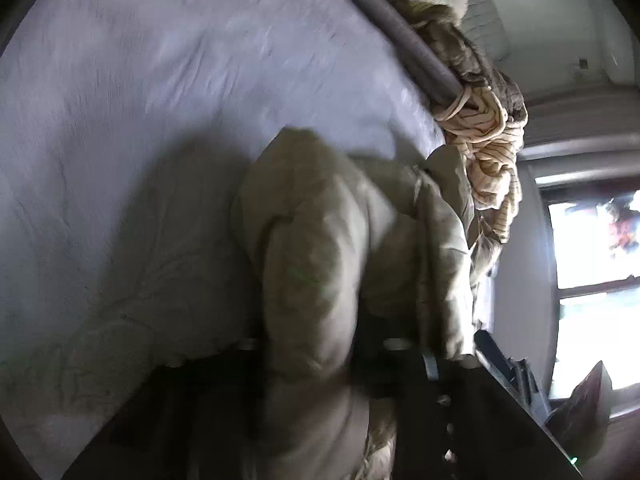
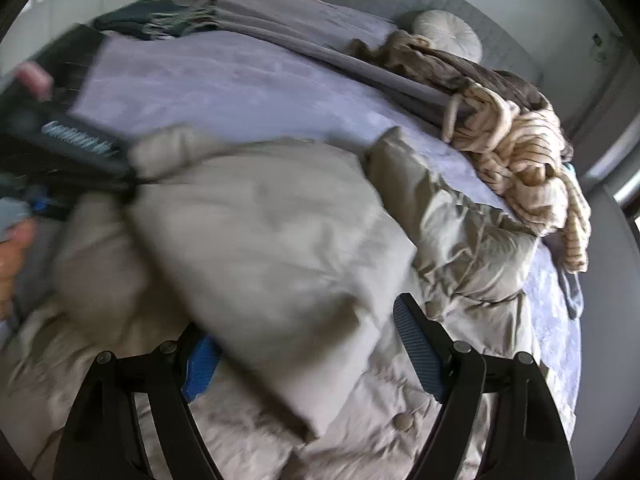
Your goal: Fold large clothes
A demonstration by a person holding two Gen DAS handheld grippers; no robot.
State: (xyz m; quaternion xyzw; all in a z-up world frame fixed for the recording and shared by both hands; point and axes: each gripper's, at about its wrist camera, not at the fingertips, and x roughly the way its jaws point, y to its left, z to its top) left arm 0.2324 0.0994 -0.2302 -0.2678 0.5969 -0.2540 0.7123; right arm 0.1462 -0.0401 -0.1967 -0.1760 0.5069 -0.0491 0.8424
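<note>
Right gripper (image 2: 308, 346): jaws spread wide, with a folded flap of the beige puffer coat (image 2: 280, 232) lying between the two blue-padded fingers (image 2: 416, 344). Neither pad presses the fabric in the right wrist view.

Left gripper (image 2: 120, 168): visible at the left edge of the right wrist view, its tip buried in a bunched section of the coat. In the left wrist view the coat (image 1: 316, 248) covers the front of this gripper and hides both fingers, so the state of the jaws cannot be told from either view, though the fabric gathers toward the tip.

Coat location: on the lavender bedspread (image 2: 240, 92), near the bed's front edge, partly doubled over itself. One round button (image 2: 403, 422) shows on the lower layer. Much of the coat is blurred.

Beyond the coat, at the right side of the bed: a cream striped garment (image 2: 532, 168) lies crumpled, touching a brown blanket (image 2: 460, 64). Behind these rests a round white cushion (image 2: 446, 34). At the far left lies a dark green fringed cloth (image 2: 152, 20). A bright window (image 1: 592, 280) shows in the left wrist view.
</note>
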